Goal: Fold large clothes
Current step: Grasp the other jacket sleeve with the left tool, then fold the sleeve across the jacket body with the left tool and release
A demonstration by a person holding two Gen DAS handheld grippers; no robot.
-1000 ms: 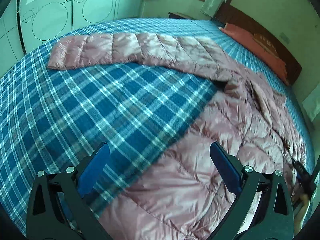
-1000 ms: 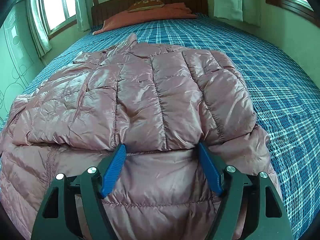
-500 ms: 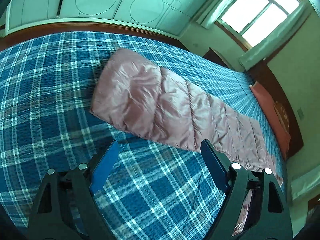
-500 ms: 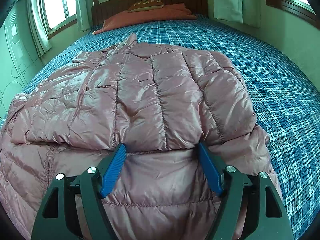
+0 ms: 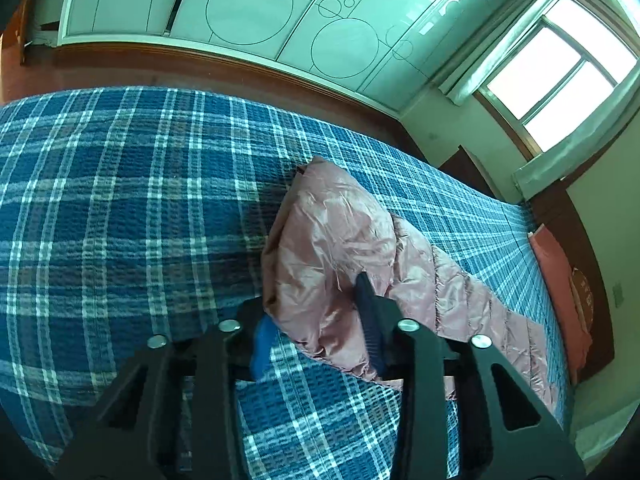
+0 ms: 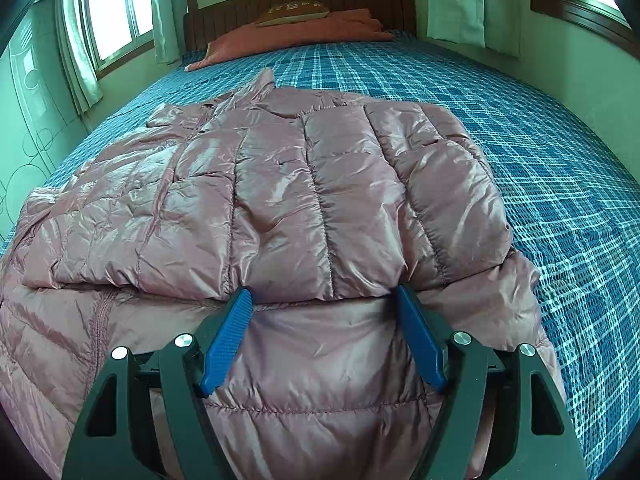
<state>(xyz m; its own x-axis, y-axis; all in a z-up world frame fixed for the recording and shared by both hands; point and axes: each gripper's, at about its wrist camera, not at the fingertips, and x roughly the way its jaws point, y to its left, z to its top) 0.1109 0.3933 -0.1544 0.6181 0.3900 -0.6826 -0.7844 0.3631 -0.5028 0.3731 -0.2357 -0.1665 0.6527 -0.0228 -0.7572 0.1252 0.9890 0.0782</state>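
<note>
Now, in the left wrist view, the left gripper (image 5: 320, 316) has just been closing, and its jaws pinch the cuff end of the pink puffer jacket's sleeve (image 5: 336, 240), which bunches up at the frame's centre. The rest of that sleeve trails toward the lower right, lying flat on the blue plaid bedspread (image 5: 120, 220). The step in hand looks like gathering this outstretched sleeve to fold it in over the body. The next move likely calls for lifting the cuff clear and carrying it toward the lower right without dragging the bedspread. Open bed fills the left of the frame; the bed's far edge and the wardrobe (image 5: 248, 12) run along the top, so there is room on this side.

Next, in the right wrist view, the right gripper (image 6: 324, 336) stands wide apart, its blue pads (image 6: 228, 336) astride the edge of a fold in the jacket (image 6: 280, 200), resting on the fabric but not pinching it, as far as can be told. The jacket spans the centre and left, one side already folded over. Bare bedspread lies to the right; the pillow (image 6: 288, 36) and headboard (image 6: 304, 4) sit well apart at the top.
</note>
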